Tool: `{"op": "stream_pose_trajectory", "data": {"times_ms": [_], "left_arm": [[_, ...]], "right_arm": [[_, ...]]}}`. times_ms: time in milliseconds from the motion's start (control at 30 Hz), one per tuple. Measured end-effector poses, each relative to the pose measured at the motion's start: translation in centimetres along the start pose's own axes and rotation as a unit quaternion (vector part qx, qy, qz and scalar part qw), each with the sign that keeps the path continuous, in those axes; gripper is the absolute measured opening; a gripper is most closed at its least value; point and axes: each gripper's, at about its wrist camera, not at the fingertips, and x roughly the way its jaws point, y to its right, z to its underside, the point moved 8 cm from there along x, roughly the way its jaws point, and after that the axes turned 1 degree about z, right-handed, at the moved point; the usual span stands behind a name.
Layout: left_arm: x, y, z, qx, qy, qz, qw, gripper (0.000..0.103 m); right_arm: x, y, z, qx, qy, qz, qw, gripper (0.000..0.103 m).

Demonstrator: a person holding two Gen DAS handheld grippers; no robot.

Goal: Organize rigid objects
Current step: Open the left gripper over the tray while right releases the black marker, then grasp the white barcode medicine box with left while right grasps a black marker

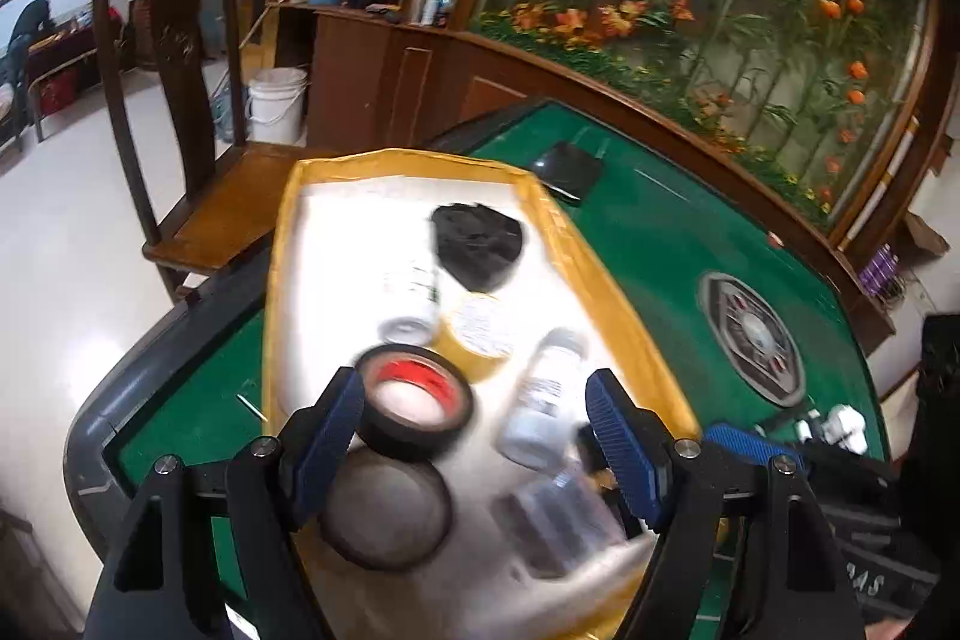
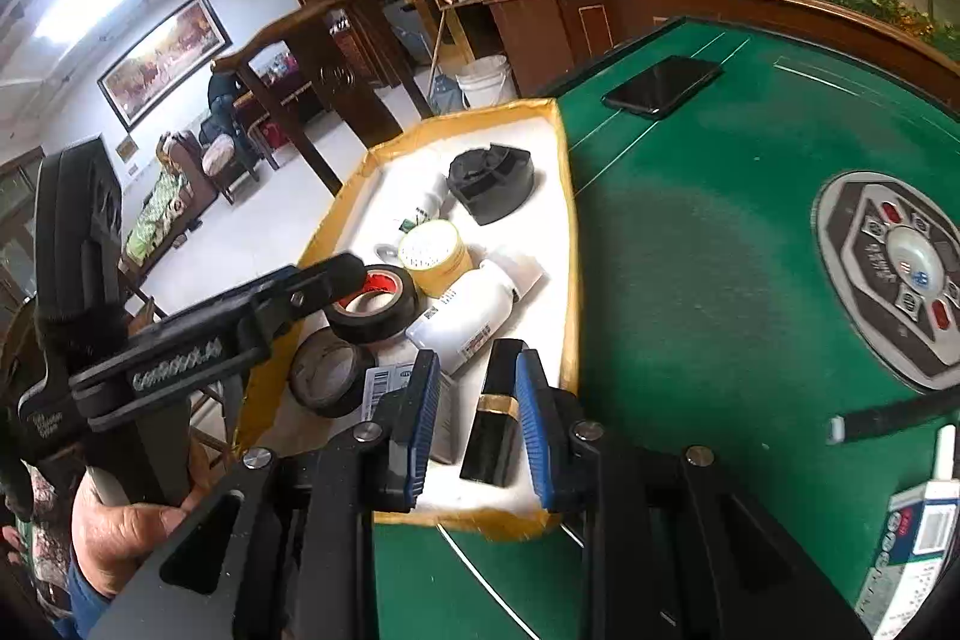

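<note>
A yellow-rimmed tray (image 1: 282, 280) with a white floor sits on the green table. It holds a black tape roll with a red core (image 1: 414, 406), a second black roll (image 1: 384, 514), a yellow tape roll (image 1: 480, 328), two white bottles (image 1: 543, 400), a black lump (image 1: 477, 244) and a blurred clear box (image 1: 558, 526). My left gripper (image 1: 474, 400) hangs open above the rolls and bottle, gripping nothing. My right gripper (image 2: 477, 394) stands slightly open at the tray's near end. A black lipstick with a gold band (image 2: 495, 418) lies between its pads, with a gap on the left.
A dark phone (image 2: 660, 85) lies on the green felt (image 2: 690, 220) past the tray. The table's round control panel (image 2: 900, 274) is at right and a cigarette pack (image 2: 918, 544) at the near right. A wooden chair (image 1: 180, 100) and a white bucket (image 1: 276, 103) stand beyond.
</note>
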Motion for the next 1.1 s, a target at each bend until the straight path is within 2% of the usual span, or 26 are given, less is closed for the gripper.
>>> {"op": "stream_pose_trajectory", "data": {"times_ms": [100, 367, 467, 533, 733, 933, 1033, 1100], "left_arm": [[-0.5, 2.2, 0.6, 0.02, -0.002, 0.015, 0.9997, 0.08], [-0.8, 11.4, 3.6, 0.109, -0.029, 0.065, 0.9915, 0.082], [-0.5, 15.3, 5.3, 0.139, -0.051, 0.096, 0.9844, 0.084], [-0.1, 18.1, 6.5, 0.154, -0.071, 0.124, 0.9776, 0.087], [1.9, 25.2, 8.7, 0.176, -0.128, 0.18, 0.9593, 0.088], [4.9, 29.2, 9.8, 0.196, -0.163, 0.169, 0.9521, 0.088], [6.7, 29.6, 11.0, 0.207, -0.181, 0.151, 0.9495, 0.088], [7.3, 29.2, 11.5, 0.217, -0.177, 0.14, 0.9497, 0.088]], "right_arm": [[-1.6, 1.0, 0.4, 0.009, 0.009, -0.003, 1.0, 0.032], [-7.7, 6.8, 1.5, 0.053, 0.053, 0.021, 0.997, 0.032], [-10.8, 10.4, 2.1, 0.081, 0.077, 0.049, 0.992, 0.034], [-12.6, 13.2, 2.9, 0.104, 0.088, 0.073, 0.988, 0.04], [-14.9, 20.4, 6.9, 0.175, 0.074, 0.11, 0.976, 0.04], [-16.4, 22.6, 8.4, 0.201, 0.079, 0.121, 0.969, 0.04], [-16.6, 22.9, 8.5, 0.204, 0.08, 0.121, 0.968, 0.04], [-16.5, 23.0, 8.7, 0.208, 0.077, 0.118, 0.968, 0.04]]}}
